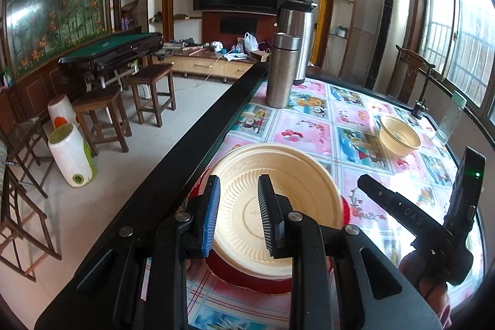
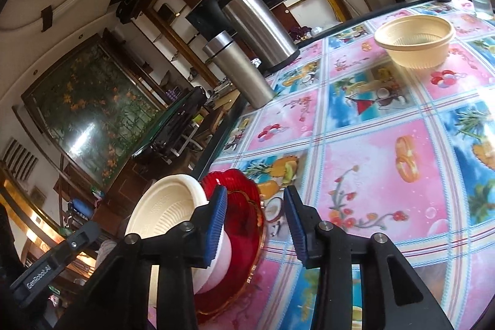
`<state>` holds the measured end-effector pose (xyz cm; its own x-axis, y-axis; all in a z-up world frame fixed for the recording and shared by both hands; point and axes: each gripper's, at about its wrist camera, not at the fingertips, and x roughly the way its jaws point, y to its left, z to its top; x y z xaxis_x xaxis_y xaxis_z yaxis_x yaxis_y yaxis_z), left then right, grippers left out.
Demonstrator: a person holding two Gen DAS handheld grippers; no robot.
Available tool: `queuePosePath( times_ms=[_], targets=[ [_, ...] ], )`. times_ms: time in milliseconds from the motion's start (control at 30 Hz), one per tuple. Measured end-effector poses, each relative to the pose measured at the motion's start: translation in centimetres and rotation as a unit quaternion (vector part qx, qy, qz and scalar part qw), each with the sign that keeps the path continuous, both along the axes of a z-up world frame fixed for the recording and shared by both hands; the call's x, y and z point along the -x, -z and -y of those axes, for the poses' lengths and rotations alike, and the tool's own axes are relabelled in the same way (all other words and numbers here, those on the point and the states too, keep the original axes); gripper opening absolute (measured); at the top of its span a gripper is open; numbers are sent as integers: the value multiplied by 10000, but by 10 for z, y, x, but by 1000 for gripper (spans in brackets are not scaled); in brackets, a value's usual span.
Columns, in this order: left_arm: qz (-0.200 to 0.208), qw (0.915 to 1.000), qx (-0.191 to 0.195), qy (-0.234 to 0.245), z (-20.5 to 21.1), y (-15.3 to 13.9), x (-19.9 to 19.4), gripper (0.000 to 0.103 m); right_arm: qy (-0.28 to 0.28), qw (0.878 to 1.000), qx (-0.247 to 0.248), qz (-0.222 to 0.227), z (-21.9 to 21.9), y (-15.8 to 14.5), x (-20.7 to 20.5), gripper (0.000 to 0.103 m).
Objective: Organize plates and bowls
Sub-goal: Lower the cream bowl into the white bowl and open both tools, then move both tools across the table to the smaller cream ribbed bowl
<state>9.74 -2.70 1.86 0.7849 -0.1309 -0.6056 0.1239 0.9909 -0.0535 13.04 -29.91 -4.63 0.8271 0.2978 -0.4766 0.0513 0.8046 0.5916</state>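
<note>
1. The worktop (image 1: 309,126) carries a cream bowl (image 1: 272,206) sitting in the red plate (image 2: 247,212) near its left edge; a second cream bowl (image 2: 414,39) stands well apart, farther back.
2. The left tool (image 1: 238,215) hovers over the near bowl, jaws apart, gripping nothing.
3. The right tool (image 2: 255,225) is likewise apart and empty; I'd send it to the far bowl, pinch one wall, then nest it squarely.

Two cream bowls (image 1: 275,206) (image 1: 399,136), one red plate (image 2: 247,212), two flasks (image 1: 281,70) (image 1: 298,36) – perhaps a glass (image 1: 448,122)
</note>
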Motion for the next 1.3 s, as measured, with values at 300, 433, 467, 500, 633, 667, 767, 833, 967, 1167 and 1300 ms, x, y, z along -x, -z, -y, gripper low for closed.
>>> queuePosePath(
  times_ms=[300, 433, 467, 500, 633, 667, 767, 833, 967, 1167, 1300],
  targets=[
    [92, 9994, -242, 245, 29, -9, 15, 23, 513, 9985, -174, -9, 60, -1, 26, 50],
    [138, 9985, -398, 360, 48, -12, 19, 23, 802, 9967, -142, 9, 94, -3, 36, 51],
    [150, 9982, -435, 390, 54, -12, 21, 23, 865, 9962, -108, 19, 101, -4, 38, 51],
    [162, 9978, -481, 434, 60, -13, 22, 23, 946, 9955, -66, 28, 110, -6, 40, 51],
    [192, 9959, -645, 608, 83, -15, 26, 23, 1209, 9926, -18, 56, 142, -9, 49, 52],
    [208, 9952, -694, 653, 89, -15, 27, 23, 1263, 9920, -21, 56, 149, -10, 50, 52],
    [234, 9933, -795, 802, 109, -17, 30, 23, 1419, 9899, -39, 62, 173, -11, 54, 52],
    [249, 9918, -857, 911, 122, -19, 31, 23, 1486, 9889, -38, 67, 184, -12, 56, 52],
    [281, 9889, -926, 1128, 150, -22, 33, 23, 1627, 9866, -95, 78, 208, -13, 62, 52],
    [154, 9819, -916, 1650, 203, -22, 29, 23, 1866, 9824, -47, 19, 237, -11, 68, 53],
    [-331, 9720, -592, 2248, 254, -7, 11, 44, 2131, 9769, -4, -142, 261, -6, 68, 54]
  ],
)
